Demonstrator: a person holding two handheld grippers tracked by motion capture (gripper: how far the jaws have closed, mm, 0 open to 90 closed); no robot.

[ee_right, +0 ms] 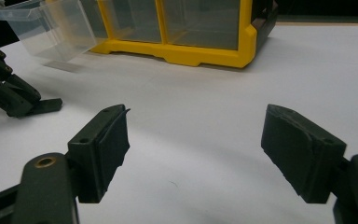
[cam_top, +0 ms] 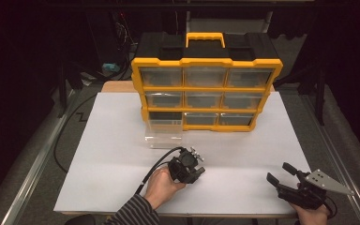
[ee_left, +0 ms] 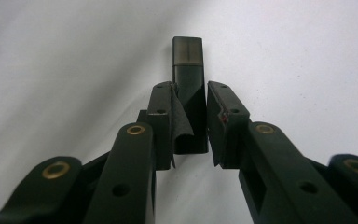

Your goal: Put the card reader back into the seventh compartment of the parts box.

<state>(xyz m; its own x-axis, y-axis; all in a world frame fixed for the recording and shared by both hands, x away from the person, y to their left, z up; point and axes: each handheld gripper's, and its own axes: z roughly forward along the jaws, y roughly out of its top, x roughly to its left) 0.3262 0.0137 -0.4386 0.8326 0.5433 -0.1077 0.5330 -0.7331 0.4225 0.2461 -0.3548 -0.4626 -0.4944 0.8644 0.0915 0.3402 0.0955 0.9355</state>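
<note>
In the left gripper view a small black stick [ee_left: 188, 51] with a smoky translucent end lies on the white table, and my left gripper [ee_left: 189, 88] is shut on its body, both pads against its sides. In the high view a hand holds the left gripper [cam_top: 187, 168] low over the table's front middle. From the right gripper view the stick [ee_right: 46, 106] pokes out flat from those jaws. My right gripper [cam_top: 280, 172] stands open at the front right with nothing between its jaws [ee_right: 196, 126].
A yellow and black drawer organizer [cam_top: 206, 89] stands at the back of the white table [cam_top: 112, 159]. One clear drawer [cam_top: 164, 136] is out of its bottom-left slot and sits on the table in front of the organizer, near the left gripper.
</note>
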